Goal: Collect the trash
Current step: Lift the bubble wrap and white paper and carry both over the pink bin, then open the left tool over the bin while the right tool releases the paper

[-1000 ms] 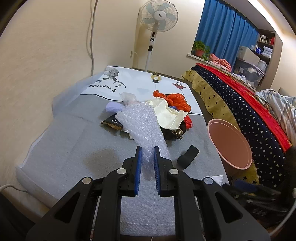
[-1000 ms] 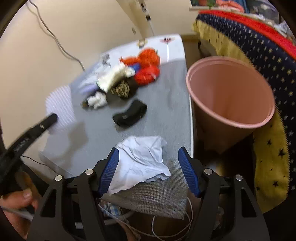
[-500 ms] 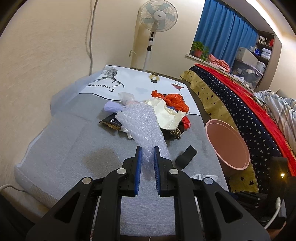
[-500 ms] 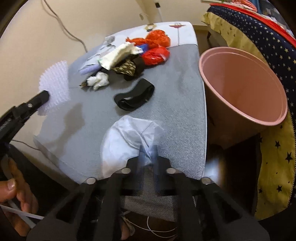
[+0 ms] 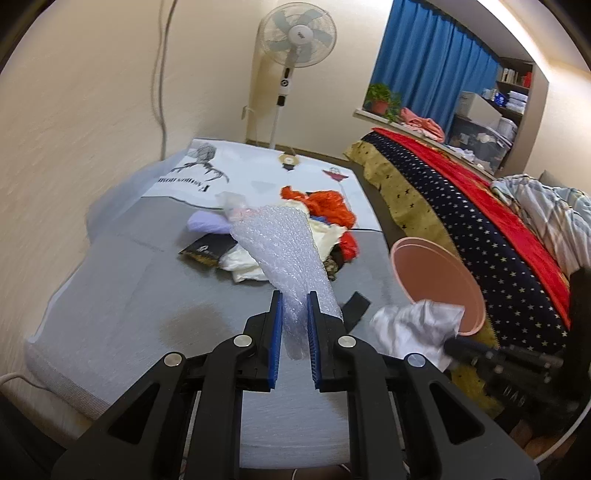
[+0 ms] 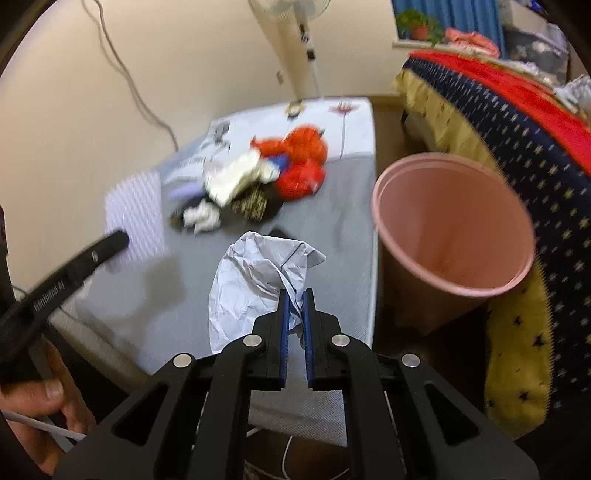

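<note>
My left gripper point(image 5: 295, 295) is shut on a sheet of clear bubble wrap point(image 5: 284, 251) that sticks up above the grey table point(image 5: 129, 295). My right gripper point(image 6: 294, 293) is shut on a crumpled white paper point(image 6: 255, 280), held just off the table's near right corner. That paper point(image 5: 413, 328) also shows in the left wrist view, in front of the pink bin point(image 5: 436, 273). The bin point(image 6: 450, 229) stands open on the floor right of the table, beside the right gripper. A pile of trash point(image 6: 266, 177) with orange and cream pieces lies mid-table.
A black flat item point(image 5: 356, 304) lies on the table between the pile and the near edge. A bed with a starred blue and red cover point(image 5: 461, 206) runs along the right behind the bin. A standing fan point(image 5: 295, 33) is at the back wall. A person's hand point(image 6: 44, 402) holds the left gripper.
The right gripper's jaws went from wide open around the white paper to shut on it and raised it off the table. The left gripper kept its hold on the bubble wrap.
</note>
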A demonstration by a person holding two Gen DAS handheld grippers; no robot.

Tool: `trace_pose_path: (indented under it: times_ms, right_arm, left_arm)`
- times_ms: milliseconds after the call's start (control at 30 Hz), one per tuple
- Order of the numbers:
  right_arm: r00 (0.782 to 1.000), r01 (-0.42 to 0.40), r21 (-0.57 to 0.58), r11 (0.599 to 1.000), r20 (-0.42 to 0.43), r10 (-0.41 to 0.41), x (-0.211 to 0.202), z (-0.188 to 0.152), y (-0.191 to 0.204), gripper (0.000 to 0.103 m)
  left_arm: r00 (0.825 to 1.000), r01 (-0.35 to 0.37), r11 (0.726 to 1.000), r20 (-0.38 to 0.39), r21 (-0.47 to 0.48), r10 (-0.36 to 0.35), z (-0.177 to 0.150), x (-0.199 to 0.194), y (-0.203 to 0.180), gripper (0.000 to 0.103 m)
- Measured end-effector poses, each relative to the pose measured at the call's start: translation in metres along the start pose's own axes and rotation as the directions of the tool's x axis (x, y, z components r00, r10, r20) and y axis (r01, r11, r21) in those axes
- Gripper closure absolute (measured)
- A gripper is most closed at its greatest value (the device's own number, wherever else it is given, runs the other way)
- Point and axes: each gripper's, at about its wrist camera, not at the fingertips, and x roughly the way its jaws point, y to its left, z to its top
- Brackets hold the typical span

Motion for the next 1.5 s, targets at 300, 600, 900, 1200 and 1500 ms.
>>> trace_pose_path:
  times_ms: [300,600,900,1200,1500]
  right_arm:
    - [0.983,0.094,0.035,0.995,0.155,-0.099,-0.059,0.029,-0.032,0.096]
    - [0.96,0.159,0.102,0.982,0.217,-0.178,-0.091,0.055,-0.081,0.096]
    - [0.918,0.243,0.117,0.963,0.292,-0.267,-0.111,0.095,-0.125,0.096]
    - [0.866,0.304,0.235,0.923,0.336,-0.371,-0.106,0.095,-0.163,0.095]
    - [0.847,0.361,0.248,0.899,0.316,-0.428,-0.084,0.099,-0.169,0.095]
  left_arm:
    - [0.998,0.061,0.996,0.01,0.071,-0.061,0.01,-0.006,-0.041,0.09]
    - [0.993,0.113,0.985,0.011,0.131,-0.115,0.031,-0.005,-0.088,0.09]
    - [0.986,0.16,0.956,-0.004,0.245,-0.164,0.057,0.014,-0.135,0.09]
    - [0.977,0.194,0.923,0.023,0.333,-0.213,0.075,0.047,-0.177,0.09]
    - [0.97,0.222,0.912,0.016,0.346,-0.242,0.059,0.084,-0.187,0.09]
